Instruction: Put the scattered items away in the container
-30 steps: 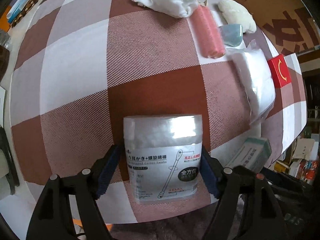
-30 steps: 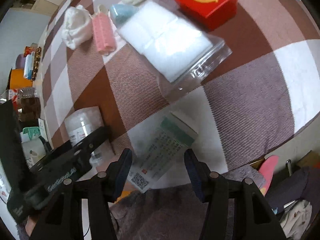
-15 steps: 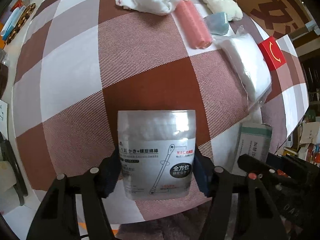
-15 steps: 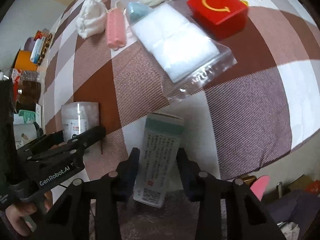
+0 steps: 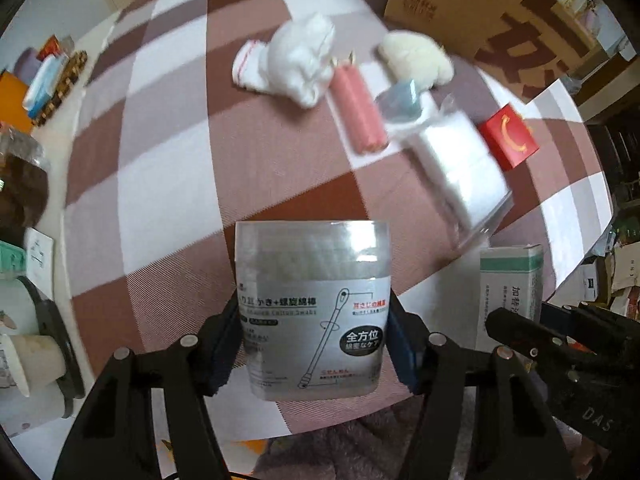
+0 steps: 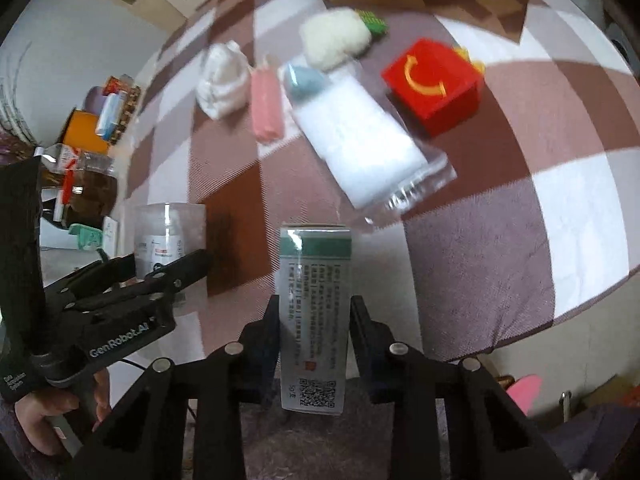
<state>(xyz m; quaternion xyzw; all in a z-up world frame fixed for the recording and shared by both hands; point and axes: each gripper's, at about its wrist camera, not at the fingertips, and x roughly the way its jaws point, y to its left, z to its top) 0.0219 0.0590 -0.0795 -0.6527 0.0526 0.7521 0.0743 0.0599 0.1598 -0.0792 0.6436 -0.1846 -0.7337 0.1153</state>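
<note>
Swab tub (image 5: pixel 312 304) (left gripper (image 5: pixel 314 344)), clamped.

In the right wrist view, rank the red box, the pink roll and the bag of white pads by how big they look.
1. Bag of white pads
2. Red box
3. Pink roll
The bag lies slightly nearer the camera, which flatters it.

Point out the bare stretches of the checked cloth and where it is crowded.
Bare: the wide stretch of checked cloth left of the white bundle and pink roll, and the patch right of the plastic bag. Crowded: the far strip from bundle to red box, before the cardboard box.
</note>
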